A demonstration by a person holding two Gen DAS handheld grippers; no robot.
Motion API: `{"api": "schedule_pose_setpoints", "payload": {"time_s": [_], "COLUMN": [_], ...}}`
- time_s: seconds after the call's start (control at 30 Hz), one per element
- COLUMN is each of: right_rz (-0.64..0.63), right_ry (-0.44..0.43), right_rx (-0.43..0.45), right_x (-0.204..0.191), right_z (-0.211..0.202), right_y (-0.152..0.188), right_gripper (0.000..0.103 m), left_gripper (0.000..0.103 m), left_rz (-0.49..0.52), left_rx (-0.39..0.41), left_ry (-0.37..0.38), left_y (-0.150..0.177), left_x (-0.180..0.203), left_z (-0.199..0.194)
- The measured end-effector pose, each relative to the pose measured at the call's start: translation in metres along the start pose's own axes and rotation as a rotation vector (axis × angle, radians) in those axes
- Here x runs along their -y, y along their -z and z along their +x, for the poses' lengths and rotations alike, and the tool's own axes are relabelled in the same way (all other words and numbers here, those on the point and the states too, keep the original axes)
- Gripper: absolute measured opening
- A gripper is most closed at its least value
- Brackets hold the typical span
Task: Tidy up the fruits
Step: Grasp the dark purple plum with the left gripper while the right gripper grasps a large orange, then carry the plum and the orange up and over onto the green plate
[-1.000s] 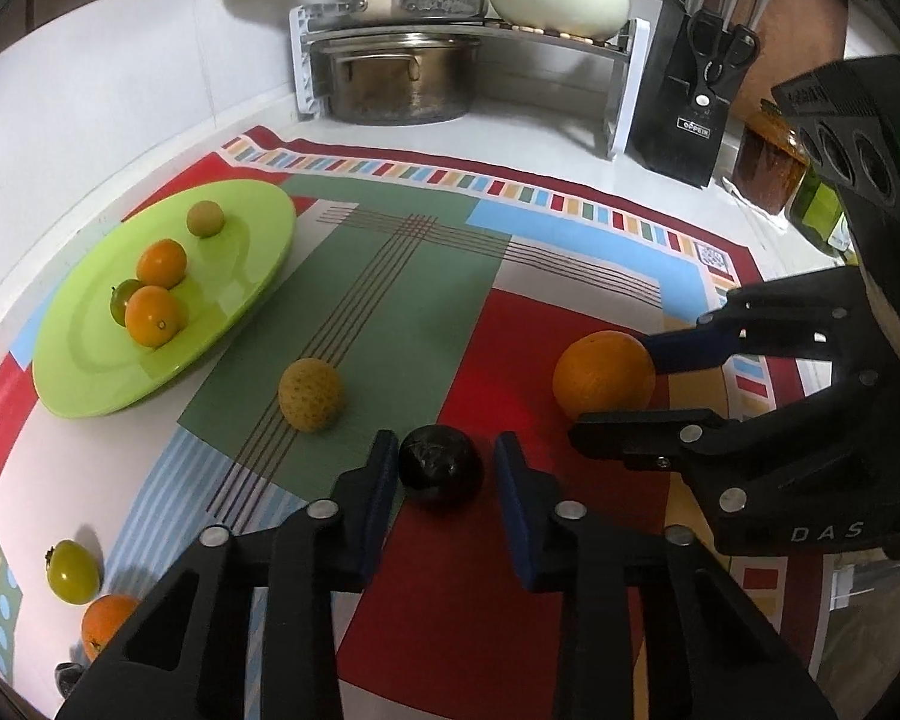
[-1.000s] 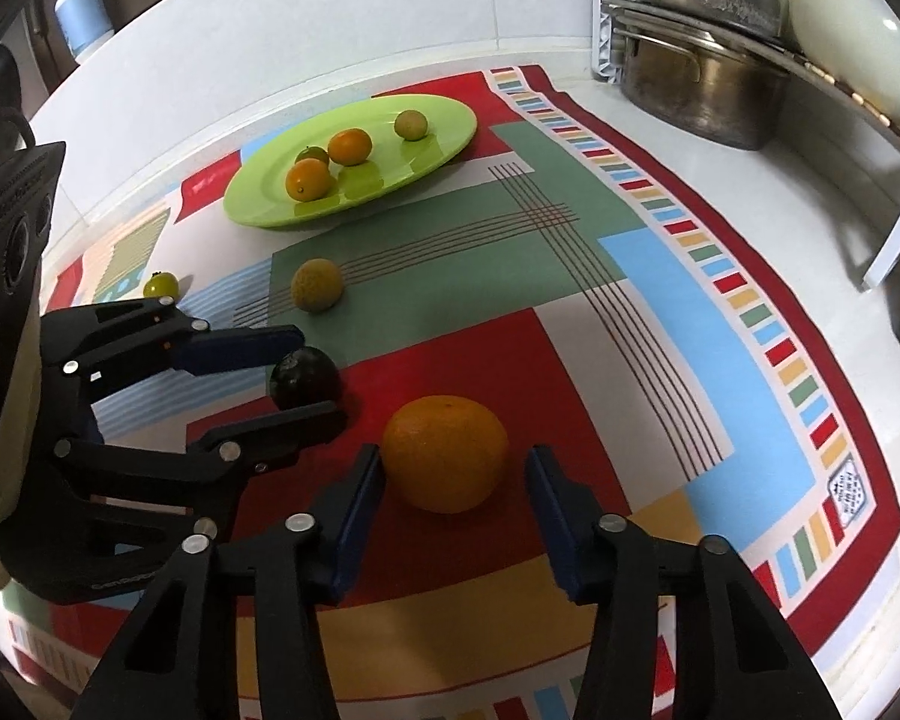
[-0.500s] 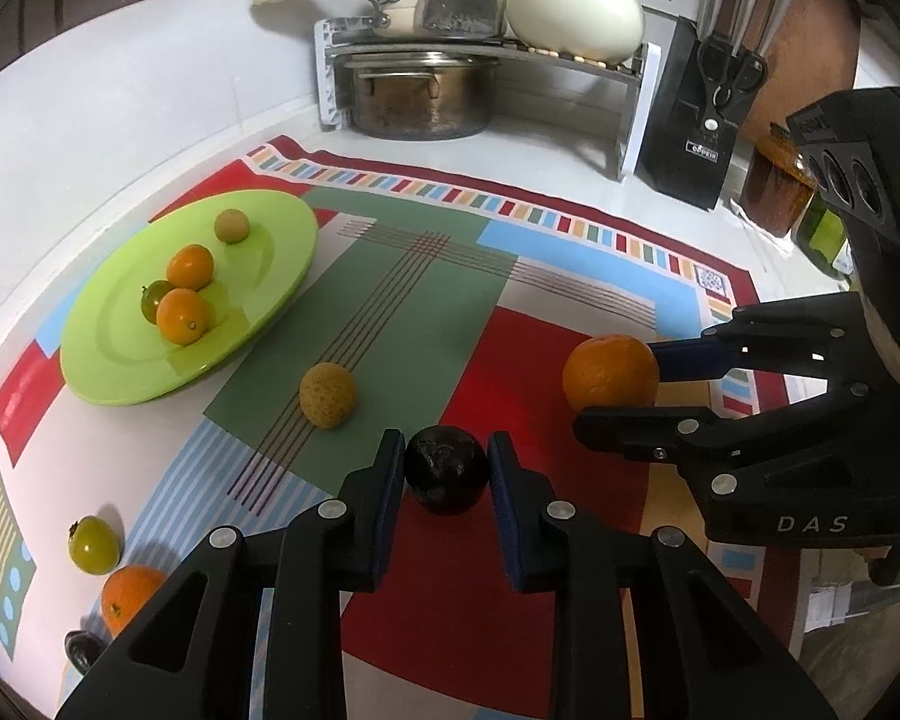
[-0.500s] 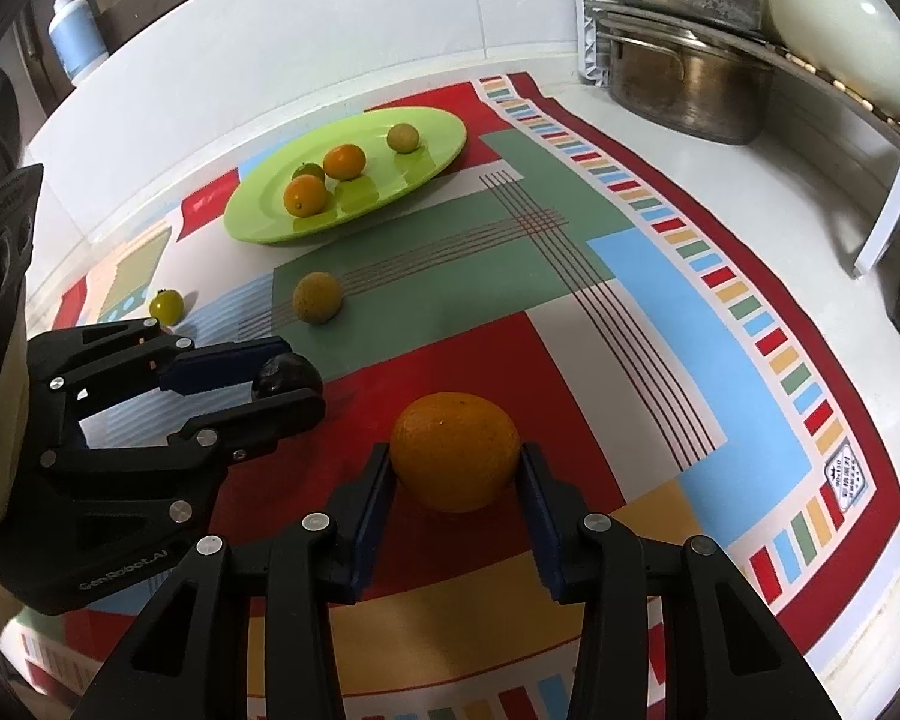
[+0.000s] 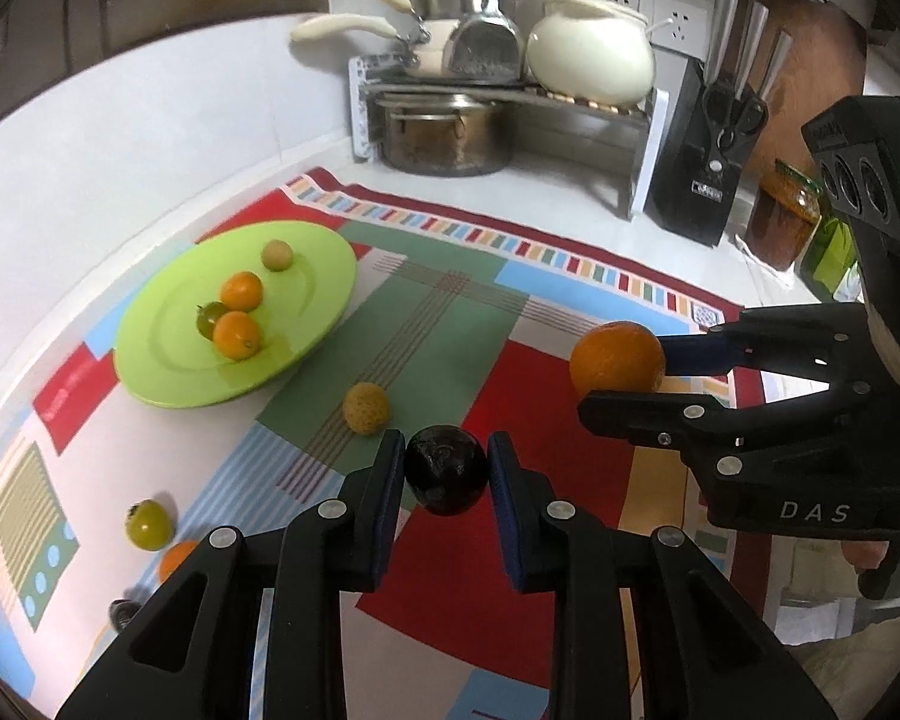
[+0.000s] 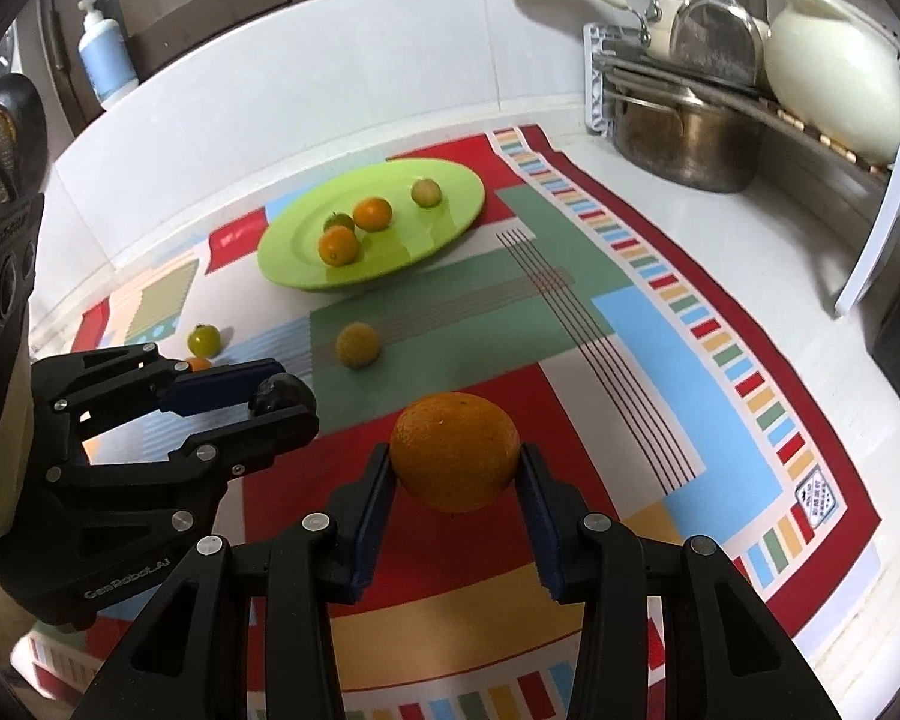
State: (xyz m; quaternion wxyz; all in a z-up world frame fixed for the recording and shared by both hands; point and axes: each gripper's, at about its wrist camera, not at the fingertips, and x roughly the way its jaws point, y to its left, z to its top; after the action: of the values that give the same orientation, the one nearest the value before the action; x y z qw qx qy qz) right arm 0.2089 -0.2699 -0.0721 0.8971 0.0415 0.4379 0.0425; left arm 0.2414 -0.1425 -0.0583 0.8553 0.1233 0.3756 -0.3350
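Note:
My left gripper (image 5: pixel 445 471) is shut on a dark, near-black fruit (image 5: pixel 446 469) and holds it above the mat; it also shows in the right wrist view (image 6: pixel 282 399). My right gripper (image 6: pixel 455 462) is shut on a large orange (image 6: pixel 455 450), lifted off the mat, also seen in the left wrist view (image 5: pixel 618 360). A green plate (image 5: pixel 168 372) at the left holds two small oranges, a green tomato and a pale fruit. A yellowish round fruit (image 5: pixel 366 408) lies on the mat between plate and grippers.
A green tomato (image 5: pixel 148 524), a small orange (image 5: pixel 177 558) and a dark fruit (image 5: pixel 123 612) lie at the mat's near left. A pot rack (image 5: pixel 486 120), knife block (image 5: pixel 708 168) and jars (image 5: pixel 783 222) stand at the back. A soap bottle (image 6: pixel 105 54) stands far left.
Both grippers closed on their fruits and lifted them off the mat; the views rose and pulled back, showing more of the counter.

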Motion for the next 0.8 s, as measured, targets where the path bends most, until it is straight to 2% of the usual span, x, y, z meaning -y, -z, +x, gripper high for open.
{"api": "schedule_pose_setpoints", "payload": {"time_s": [0.37, 0.8], "right_rz": [-0.025, -0.084], "right_ry": [-0.027, -0.078], "right_rx": [0.077, 0.157], "right_x": [-0.014, -0.04], "right_z": [-0.019, -0.026], "right_y": [-0.016, -0.054], "right_gripper": [0.042, 0.042], "left_gripper": [0.028, 0.028], "left_rz": [-0.046, -0.103], "left_rx": [0.05, 0.122], "left_ry": [-0.059, -0.149], "left_y": [-0.008, -0.025], "left_x": [-0.01, -0.042], "left_z": [-0.029, -0.057]}}
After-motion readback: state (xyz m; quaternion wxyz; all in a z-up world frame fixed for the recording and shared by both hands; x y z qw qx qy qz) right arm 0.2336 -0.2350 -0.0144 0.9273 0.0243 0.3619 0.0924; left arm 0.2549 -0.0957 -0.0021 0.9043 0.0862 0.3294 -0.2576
